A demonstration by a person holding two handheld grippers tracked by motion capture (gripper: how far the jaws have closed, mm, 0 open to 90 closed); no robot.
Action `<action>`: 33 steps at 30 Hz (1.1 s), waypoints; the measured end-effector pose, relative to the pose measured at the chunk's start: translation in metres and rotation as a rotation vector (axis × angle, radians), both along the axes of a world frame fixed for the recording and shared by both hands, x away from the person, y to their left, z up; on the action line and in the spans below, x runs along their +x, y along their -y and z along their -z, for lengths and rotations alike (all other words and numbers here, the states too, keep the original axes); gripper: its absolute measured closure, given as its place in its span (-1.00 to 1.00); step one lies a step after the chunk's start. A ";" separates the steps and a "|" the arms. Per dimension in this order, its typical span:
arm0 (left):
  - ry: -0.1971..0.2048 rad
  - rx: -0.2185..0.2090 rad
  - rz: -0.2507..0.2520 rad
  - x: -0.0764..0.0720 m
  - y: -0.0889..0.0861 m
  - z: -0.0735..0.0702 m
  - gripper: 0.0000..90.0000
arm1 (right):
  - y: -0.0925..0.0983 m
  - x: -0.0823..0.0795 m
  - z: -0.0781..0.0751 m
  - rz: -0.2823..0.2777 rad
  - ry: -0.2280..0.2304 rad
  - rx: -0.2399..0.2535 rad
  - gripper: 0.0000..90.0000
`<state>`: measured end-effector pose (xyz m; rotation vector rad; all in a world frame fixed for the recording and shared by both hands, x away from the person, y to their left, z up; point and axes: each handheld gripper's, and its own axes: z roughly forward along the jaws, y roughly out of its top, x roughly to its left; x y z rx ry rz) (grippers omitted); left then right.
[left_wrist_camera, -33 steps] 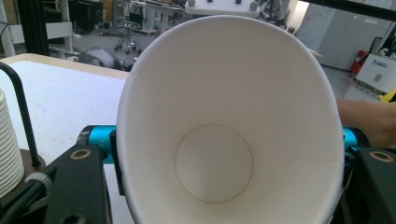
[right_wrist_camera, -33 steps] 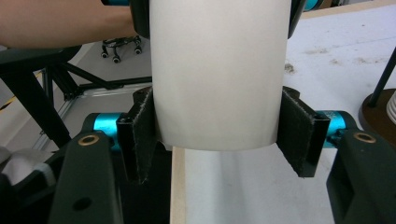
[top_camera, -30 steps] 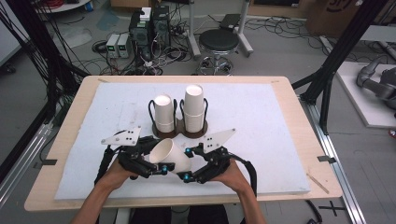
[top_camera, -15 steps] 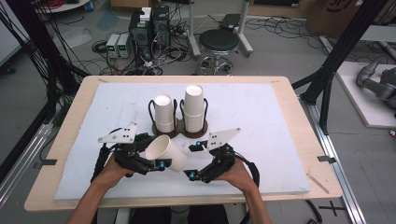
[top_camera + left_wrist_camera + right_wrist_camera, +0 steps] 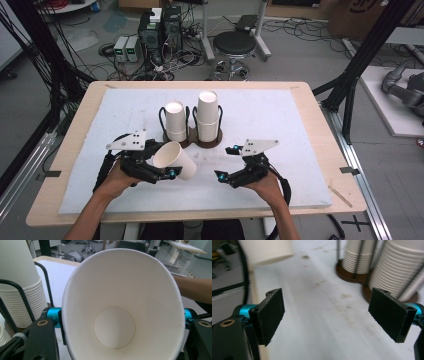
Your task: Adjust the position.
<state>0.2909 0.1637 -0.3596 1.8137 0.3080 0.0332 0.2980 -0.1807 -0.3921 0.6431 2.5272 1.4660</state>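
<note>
A white paper cup (image 5: 175, 160) lies on its side just above the white mat, and my left gripper (image 5: 166, 171) is shut on it. In the left gripper view the cup's open mouth (image 5: 120, 302) faces the camera between the two jaws. My right gripper (image 5: 224, 162) hovers to the right of the cup, apart from it. Its jaws have just been opening and stand wide (image 5: 334, 312) with nothing between them. The held cup (image 5: 267, 250) shows at the top left of the right gripper view.
Two stacks of paper cups (image 5: 175, 120) (image 5: 207, 112) stand upside down in black wire holders on round brown bases (image 5: 207, 142) behind the grippers. A white foam mat (image 5: 280, 130) covers the wooden table (image 5: 320, 125). A stool and electronics stand on the floor beyond.
My right gripper has opened, come off the cup and moved right. The left gripper keeps the cup in nearly the same place.
</note>
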 end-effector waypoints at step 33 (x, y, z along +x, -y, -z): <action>-0.001 0.096 -0.051 0.004 0.000 0.004 -0.32 | 0.059 0.005 0.046 0.424 0.037 0.069 -0.67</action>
